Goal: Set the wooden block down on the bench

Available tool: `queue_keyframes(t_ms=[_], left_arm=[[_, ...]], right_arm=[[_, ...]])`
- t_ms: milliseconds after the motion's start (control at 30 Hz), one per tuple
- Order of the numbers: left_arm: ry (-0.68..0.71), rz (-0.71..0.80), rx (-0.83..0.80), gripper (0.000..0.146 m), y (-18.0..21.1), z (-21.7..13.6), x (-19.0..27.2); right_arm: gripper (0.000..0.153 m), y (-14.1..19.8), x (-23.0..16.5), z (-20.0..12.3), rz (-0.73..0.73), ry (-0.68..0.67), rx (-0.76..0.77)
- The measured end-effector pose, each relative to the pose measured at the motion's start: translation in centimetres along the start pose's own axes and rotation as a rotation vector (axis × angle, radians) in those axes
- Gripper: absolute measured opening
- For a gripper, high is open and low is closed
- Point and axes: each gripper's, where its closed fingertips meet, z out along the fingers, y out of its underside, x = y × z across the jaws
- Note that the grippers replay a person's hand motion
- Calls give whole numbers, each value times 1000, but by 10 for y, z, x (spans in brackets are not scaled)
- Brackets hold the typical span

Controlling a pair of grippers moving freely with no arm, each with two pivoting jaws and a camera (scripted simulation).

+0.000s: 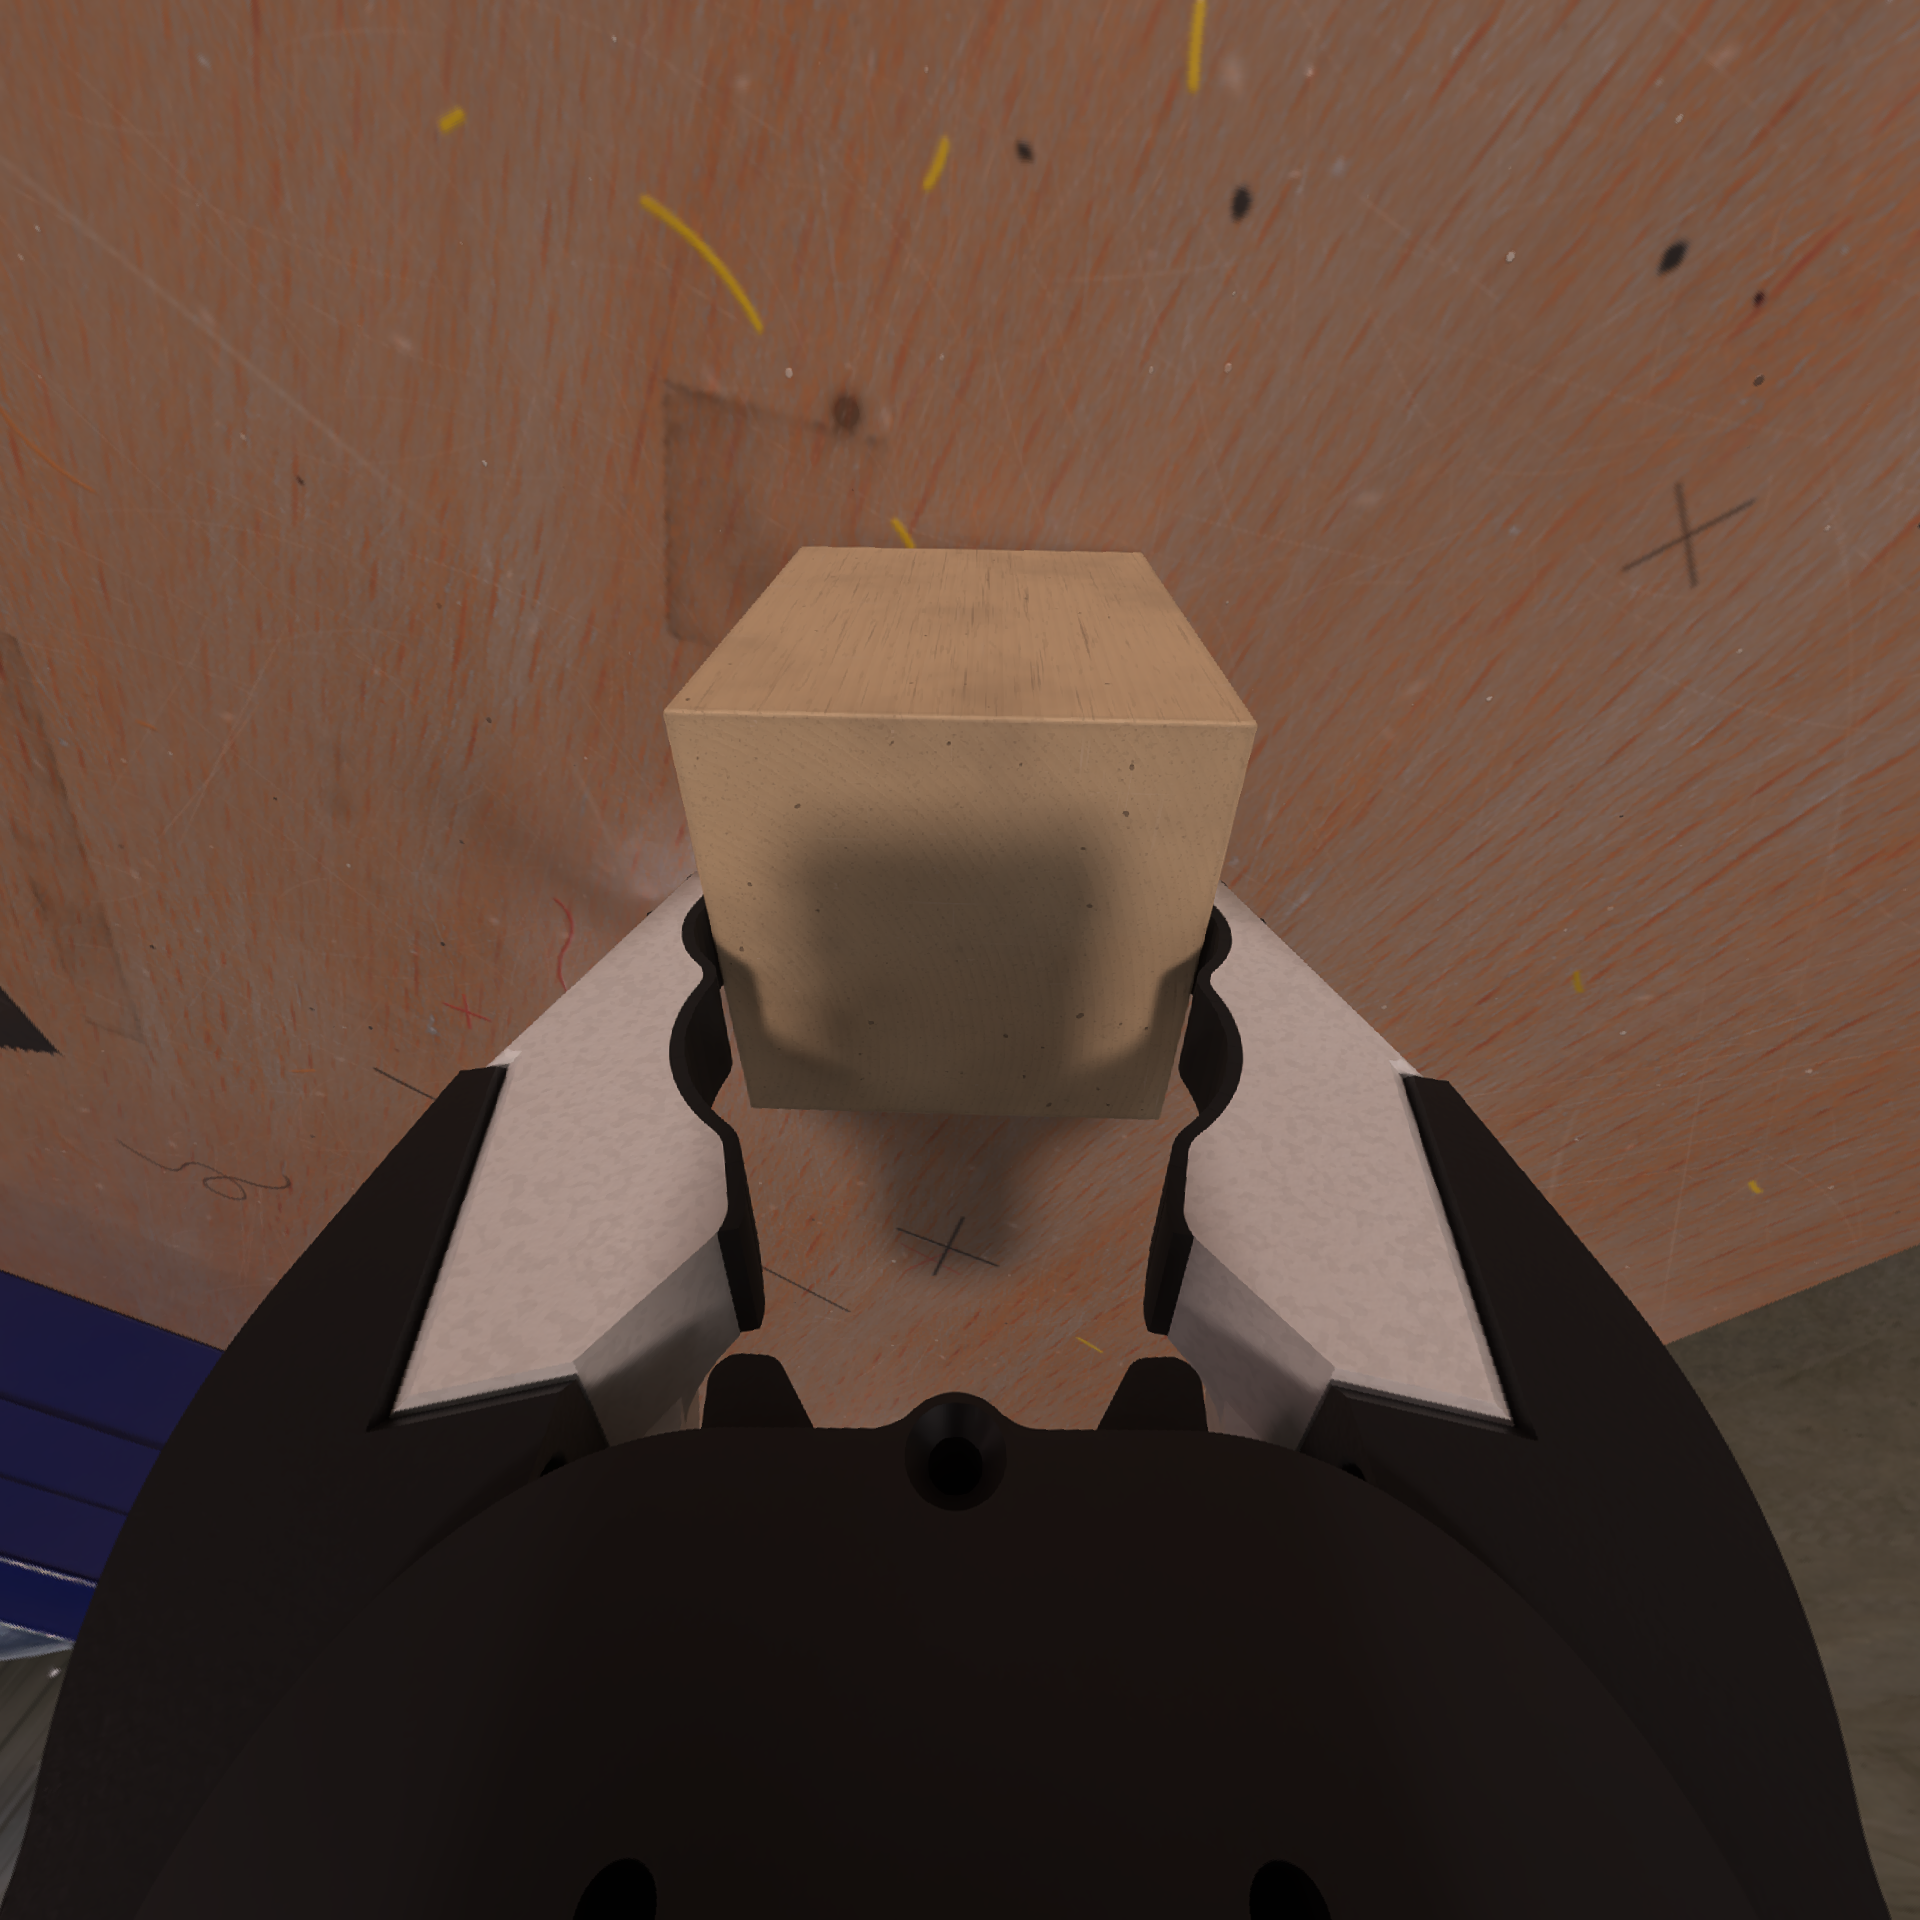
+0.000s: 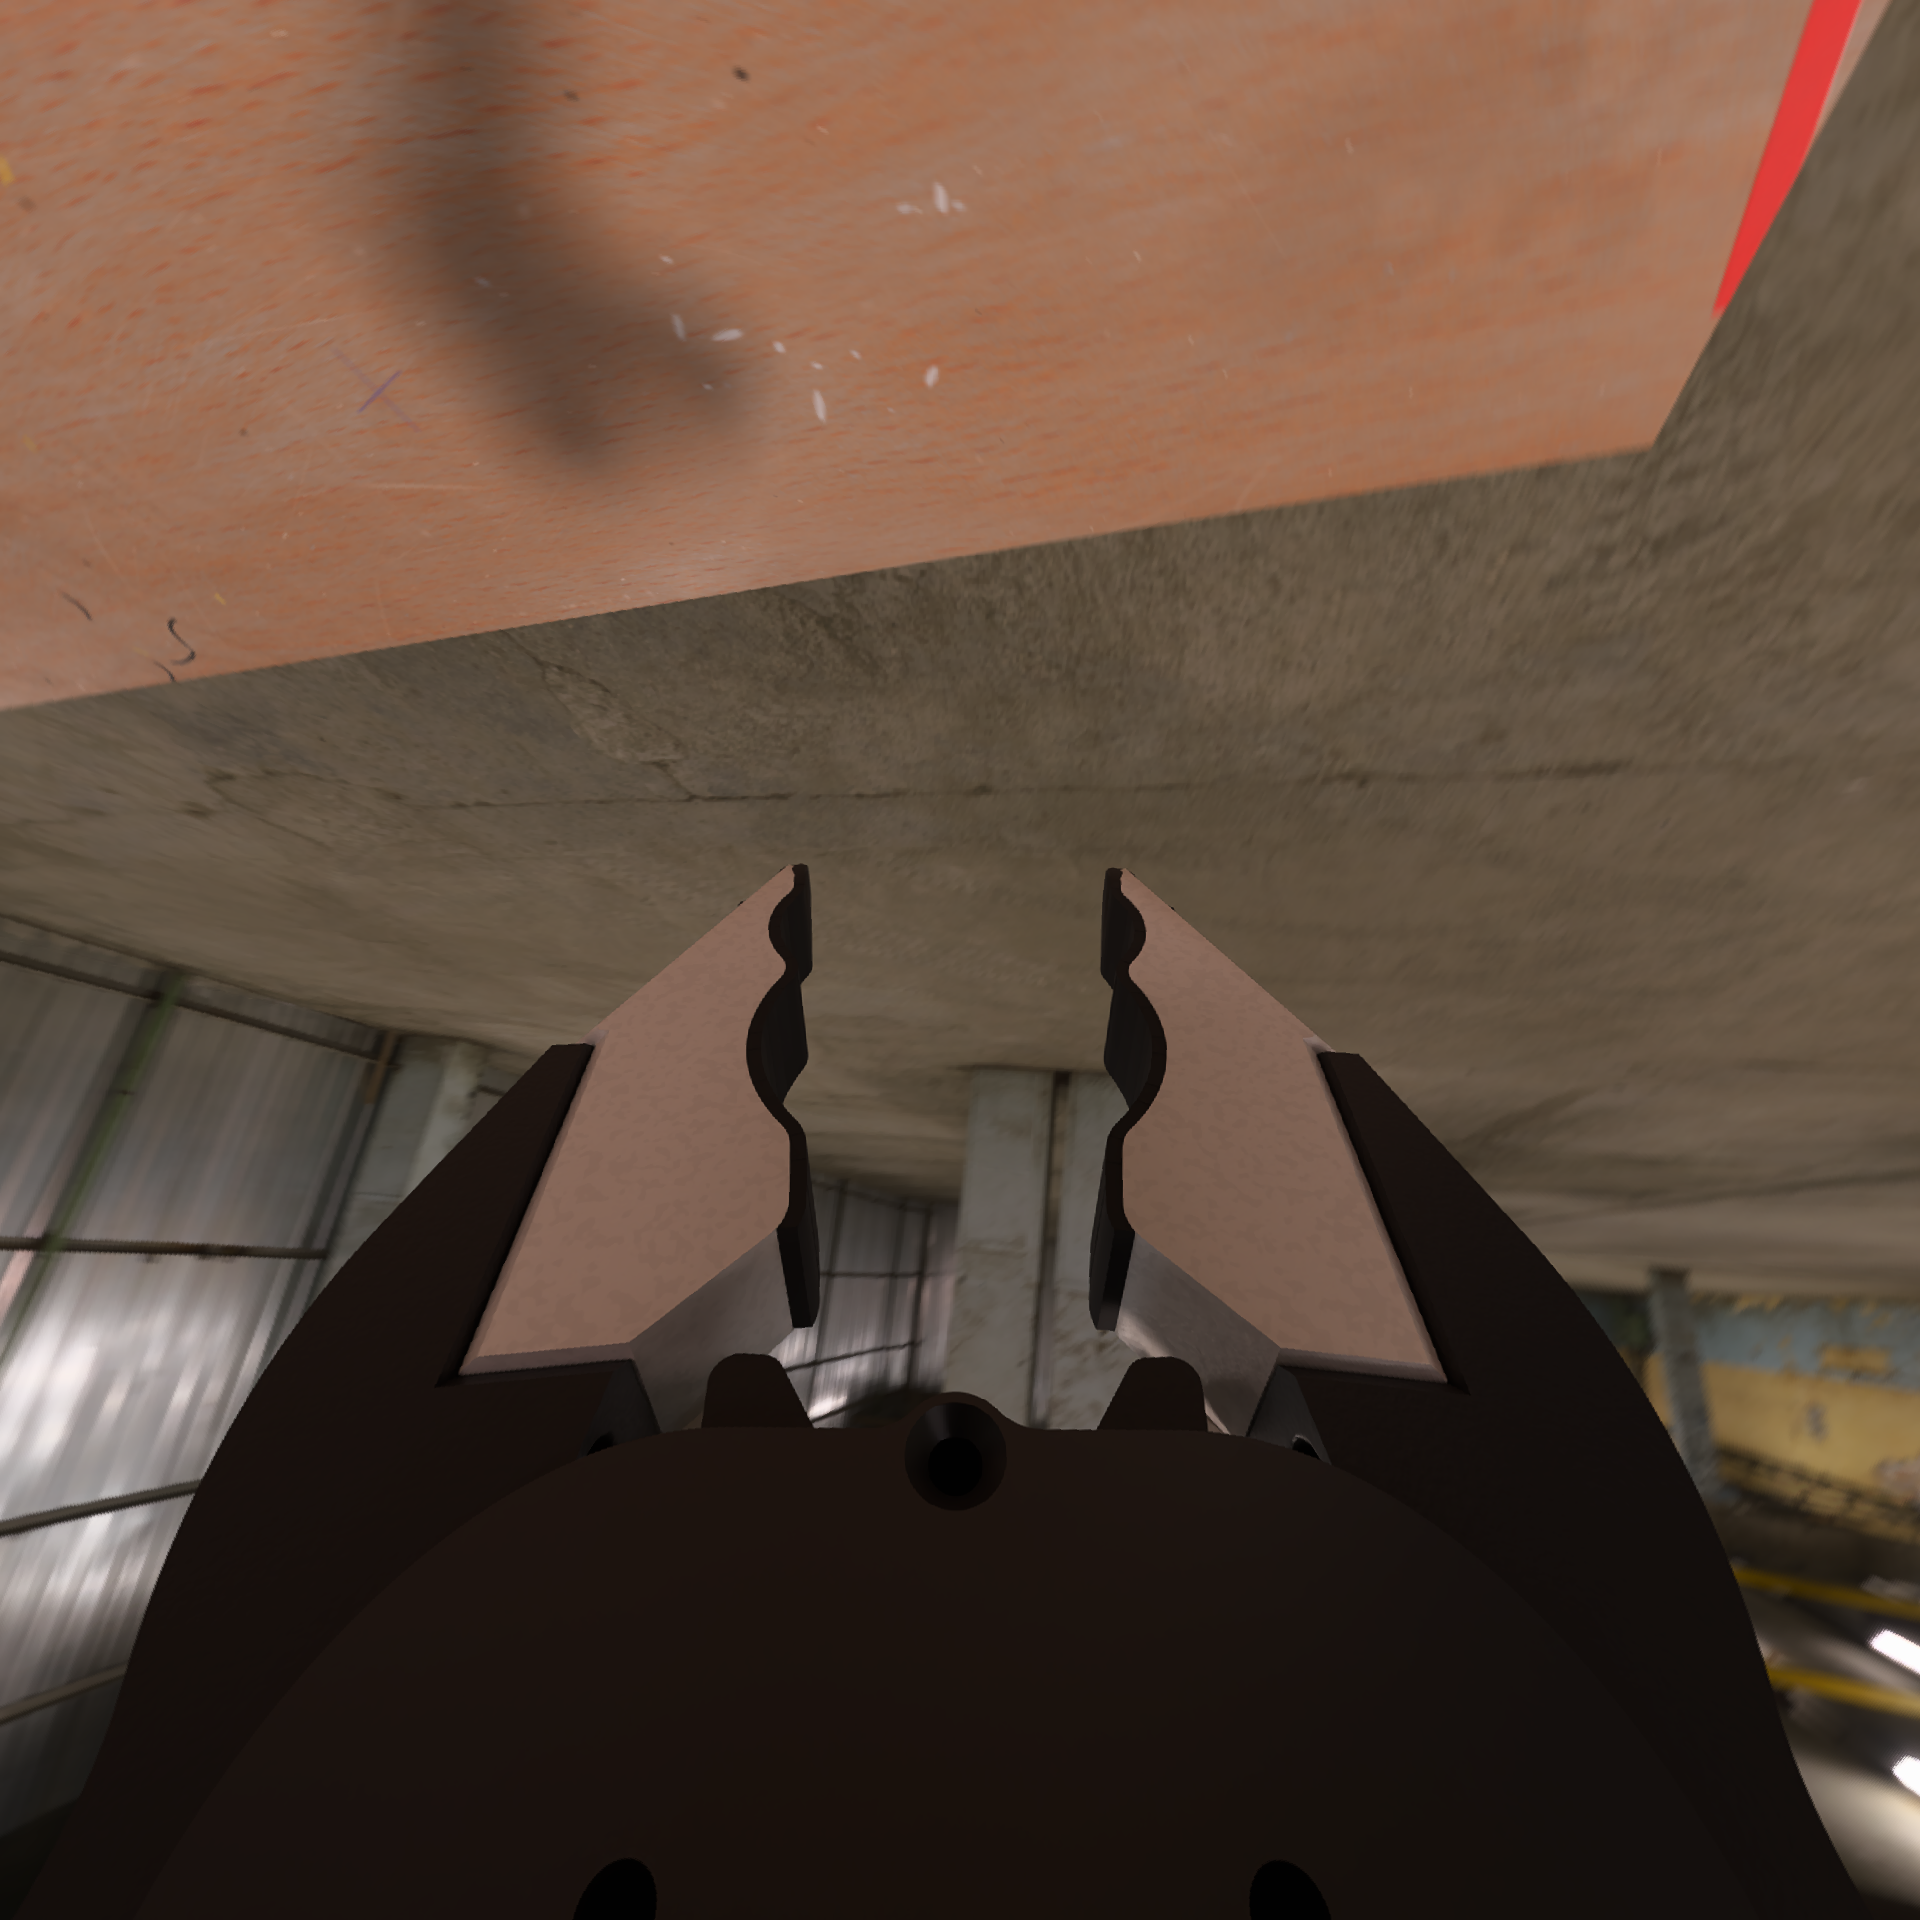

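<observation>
A pale wooden block (image 1: 956, 831) is clamped between the fingertips of my left gripper (image 1: 956, 925). It points away from me over the scratched orange-brown bench top (image 1: 1455, 520). A soft shadow lies on the bench just under the block's near end, so the block looks slightly above the surface. My right gripper (image 2: 956, 878) is open and empty. It sits off the bench's near edge, over grey concrete, with the bench top (image 2: 935, 312) ahead of it. The block does not show in the right wrist view.
A blue object (image 1: 62, 1455) lies at the lower left and a black pointed shape (image 1: 21, 1029) at the left edge. Yellow shavings and pencil crosses mark the bench. A red strip (image 2: 1787, 125) runs along the bench's far right edge. Concrete floor (image 2: 1039, 727) surrounds the bench.
</observation>
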Motion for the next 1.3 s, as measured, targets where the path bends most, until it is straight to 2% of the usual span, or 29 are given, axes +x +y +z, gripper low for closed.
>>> queue_keyframes(t_ms=[133,333,467,1300], left_arm=[[0,4,-11,89,-1,1,0],[-2,10,-22,89,0,1,1],[-3,12,-10,89,1,0,3],[0,20,-27,95,6,0,5]], right_arm=[[57,8,-21,-20,-113,40,47],[58,24,-41,-41,-101,58,53],[56,30,-46,-44,-67,78,33],[56,36,-61,-47,-68,35,13]])
